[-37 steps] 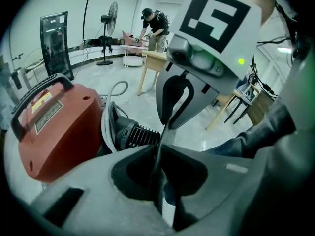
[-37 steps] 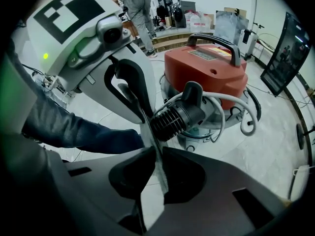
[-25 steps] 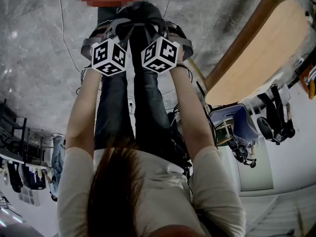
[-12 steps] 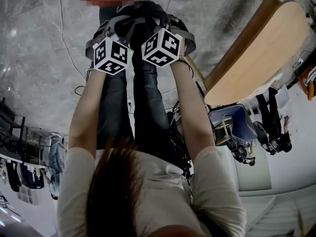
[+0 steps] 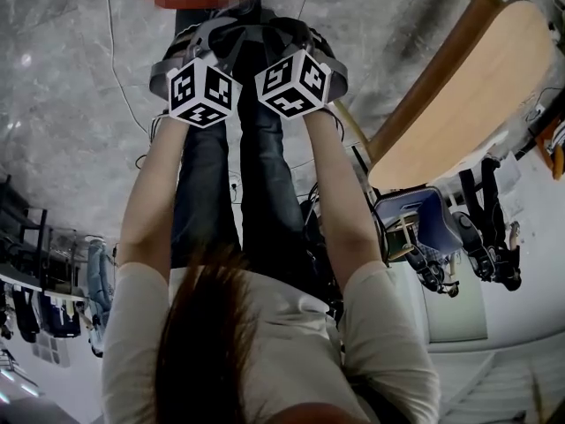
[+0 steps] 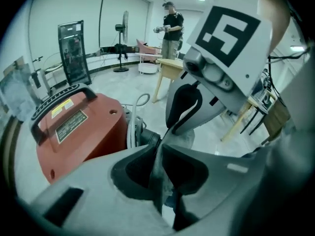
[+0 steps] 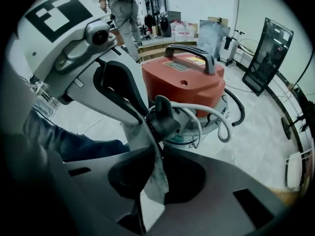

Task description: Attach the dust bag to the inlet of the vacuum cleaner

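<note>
A red vacuum cleaner with a black handle stands on the floor in front of my knees. Its black inlet faces me, with a grey hose curling beside it. A thin grey dust bag hangs just in front of the inlet. My right gripper is shut on one edge of the bag. My left gripper is shut on the bag's other edge. Both pairs of jaws have just been opening a little, with the cloth still pinched between them. The grippers face each other, close together.
A wooden table stands to my right, with a chair and bags beside it. Cables trail over the grey floor at left. A person stands far off, and a black panel is behind the vacuum.
Both marker cubes have rolled slightly in the head view. The hands stay in the same place over the vacuum.
</note>
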A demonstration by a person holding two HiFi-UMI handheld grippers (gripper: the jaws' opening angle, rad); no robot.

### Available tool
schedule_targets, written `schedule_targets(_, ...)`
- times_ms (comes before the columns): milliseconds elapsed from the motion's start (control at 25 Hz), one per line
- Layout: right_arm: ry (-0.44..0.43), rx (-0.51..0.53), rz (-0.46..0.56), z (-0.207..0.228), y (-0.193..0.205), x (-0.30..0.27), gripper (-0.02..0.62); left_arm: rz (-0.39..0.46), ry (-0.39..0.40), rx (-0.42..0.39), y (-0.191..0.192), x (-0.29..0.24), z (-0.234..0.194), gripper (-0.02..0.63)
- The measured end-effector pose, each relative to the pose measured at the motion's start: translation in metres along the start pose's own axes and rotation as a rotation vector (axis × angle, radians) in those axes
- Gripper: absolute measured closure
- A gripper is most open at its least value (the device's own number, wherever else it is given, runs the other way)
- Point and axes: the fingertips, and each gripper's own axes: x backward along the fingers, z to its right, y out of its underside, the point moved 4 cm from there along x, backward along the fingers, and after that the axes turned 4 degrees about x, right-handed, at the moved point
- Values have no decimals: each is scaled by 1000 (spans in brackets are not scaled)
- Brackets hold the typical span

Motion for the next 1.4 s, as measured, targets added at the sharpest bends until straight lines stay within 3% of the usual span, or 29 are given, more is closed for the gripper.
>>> schedule_targets(200,-15,140,-28,6,-9,-4,532,62,-69,119,5,5,3,545)
schedule_targets(280,-24,187,-32,6,-12,-4,532,62,-77,125,7,7,2,543)
schedule_targets(360,-22,172,-26,4,-12,-4,534,44,-72,92,6,6,0,543)
schedule_targets(600,30,-10,18,3,-5,-3,537,-1,-35,-18,-1,-2,-9,541)
schedule_targets(920,23,78,-2,7,-7,-3,532,50,-103,92,1,3,-3,541)
schedule_targets(1120,17,128,-13,12,-9,2,528,77,-120,91,-5,8,4,543)
schedule_targets(1400,19,62,-4,12,-6,-1,528,61,-29,90,-3,0,-4,541)
